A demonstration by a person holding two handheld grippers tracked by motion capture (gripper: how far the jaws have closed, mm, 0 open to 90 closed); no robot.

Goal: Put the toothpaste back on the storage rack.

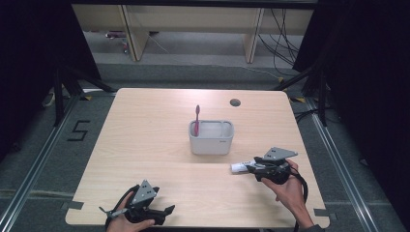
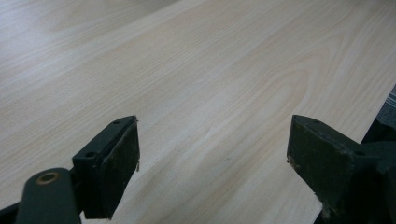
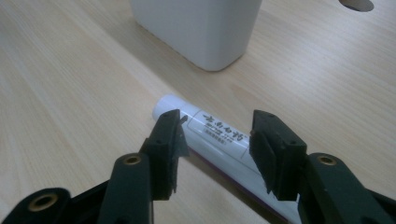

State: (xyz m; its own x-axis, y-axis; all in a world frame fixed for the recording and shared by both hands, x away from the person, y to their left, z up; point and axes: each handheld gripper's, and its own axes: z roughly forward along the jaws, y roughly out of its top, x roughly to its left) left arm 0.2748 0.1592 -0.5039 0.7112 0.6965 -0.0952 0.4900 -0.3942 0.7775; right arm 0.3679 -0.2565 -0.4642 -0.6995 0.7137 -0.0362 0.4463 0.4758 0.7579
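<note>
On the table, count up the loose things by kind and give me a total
Toothbrush, pink, standing in the holder: 1
Toothpaste tube, white, lying on the table between the jaws of the right gripper: 1
Holder, a white bin with compartments: 1
Total: 3

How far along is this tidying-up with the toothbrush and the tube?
Done: the pink toothbrush already stands in the white holder. In hand: the right gripper straddles the white toothpaste tube lying on the table, jaws not clearly pressing. Left: probably gripping it and putting it in the holder.
</note>
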